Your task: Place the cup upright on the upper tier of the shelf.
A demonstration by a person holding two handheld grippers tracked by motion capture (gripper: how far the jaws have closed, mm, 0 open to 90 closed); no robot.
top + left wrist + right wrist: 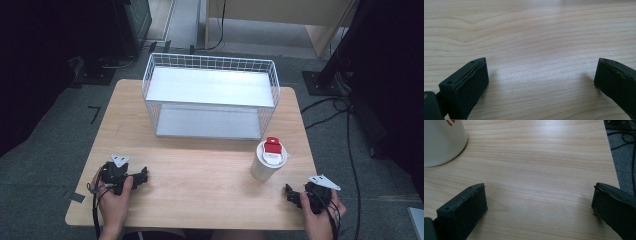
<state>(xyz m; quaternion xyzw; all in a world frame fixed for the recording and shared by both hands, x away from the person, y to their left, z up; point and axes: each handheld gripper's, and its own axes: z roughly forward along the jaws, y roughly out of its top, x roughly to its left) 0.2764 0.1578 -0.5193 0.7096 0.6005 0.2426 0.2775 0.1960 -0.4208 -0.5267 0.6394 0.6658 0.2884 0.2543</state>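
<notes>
Two views differ: right tool (539, 195) sees cup (441, 142).

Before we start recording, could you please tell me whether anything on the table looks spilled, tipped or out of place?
Nothing stands out. The white cup stands upright with its lid on, the wire basket sits square, and both grippers rest open on the table.

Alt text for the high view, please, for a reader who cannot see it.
A person's two hands rest at the near edge of a light wooden table, the left gripper and right gripper both open and empty. A white cup with a red-tabbed lid stands upright near the right gripper. A white wire two-shelf rack sits at the far side.
</notes>
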